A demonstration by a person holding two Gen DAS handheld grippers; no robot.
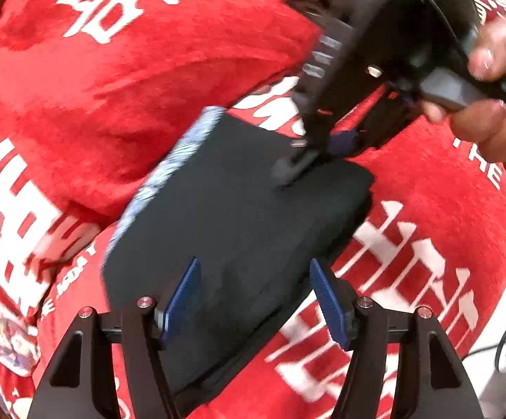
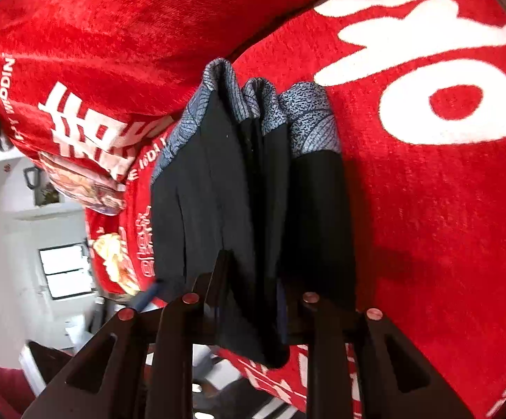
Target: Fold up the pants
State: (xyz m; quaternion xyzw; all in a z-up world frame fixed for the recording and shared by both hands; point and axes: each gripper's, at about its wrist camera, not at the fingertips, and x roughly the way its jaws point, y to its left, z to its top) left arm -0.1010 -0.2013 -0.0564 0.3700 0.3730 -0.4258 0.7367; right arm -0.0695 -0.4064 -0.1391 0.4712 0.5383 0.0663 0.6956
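Left gripper (image 1: 254, 300) jaws stood wide apart over folded black pants (image 1: 239, 230), right gripper (image 2: 253, 300) clamped on pants' edge, red blanket (image 1: 113, 104) beneath.

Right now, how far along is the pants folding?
Mostly done, it looks: the black pants lie as a compact folded bundle on the red blanket, the grey patterned waistband stacked in layers. In hand: the right gripper has one end of the bundle between its fingers. The left gripper stands open over the near end, holding nothing. Left: let go and perhaps smooth the bundle.
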